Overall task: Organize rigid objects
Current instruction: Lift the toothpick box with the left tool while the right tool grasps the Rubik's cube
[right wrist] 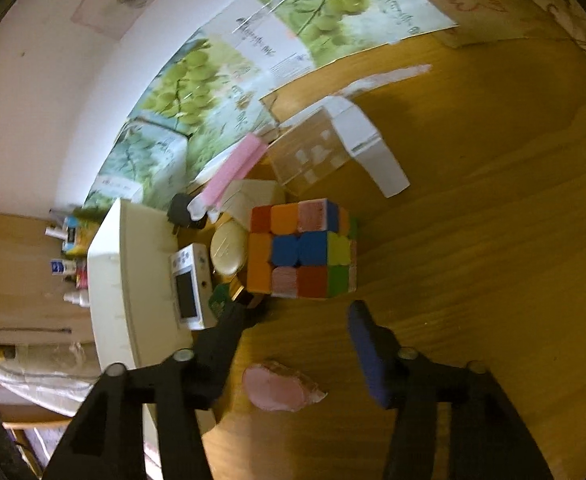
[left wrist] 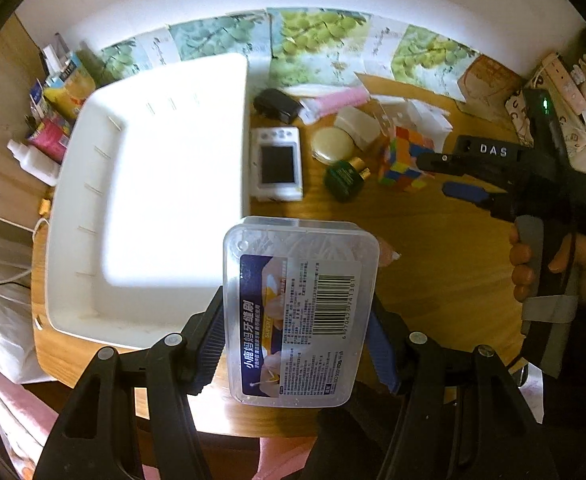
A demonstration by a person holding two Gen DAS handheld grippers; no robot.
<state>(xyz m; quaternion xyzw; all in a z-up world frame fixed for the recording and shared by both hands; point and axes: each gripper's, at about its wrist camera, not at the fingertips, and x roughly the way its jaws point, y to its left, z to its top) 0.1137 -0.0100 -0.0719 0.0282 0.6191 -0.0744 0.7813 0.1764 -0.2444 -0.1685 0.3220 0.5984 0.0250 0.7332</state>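
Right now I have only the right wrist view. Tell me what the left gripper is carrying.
Observer: The left gripper is shut on a clear plastic box with a barcode label.
Operator: Place that box against the white tray.
Observer: It is at the near right corner of the white tray.
Operator: Name what my left finger half hides.
Observer: A dark green bottle with a gold cap, lying beside the cube.

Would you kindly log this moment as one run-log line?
left gripper: shut on clear plastic box, beside white tray | right gripper: open, facing Rubik's cube | tray: holds nothing visible
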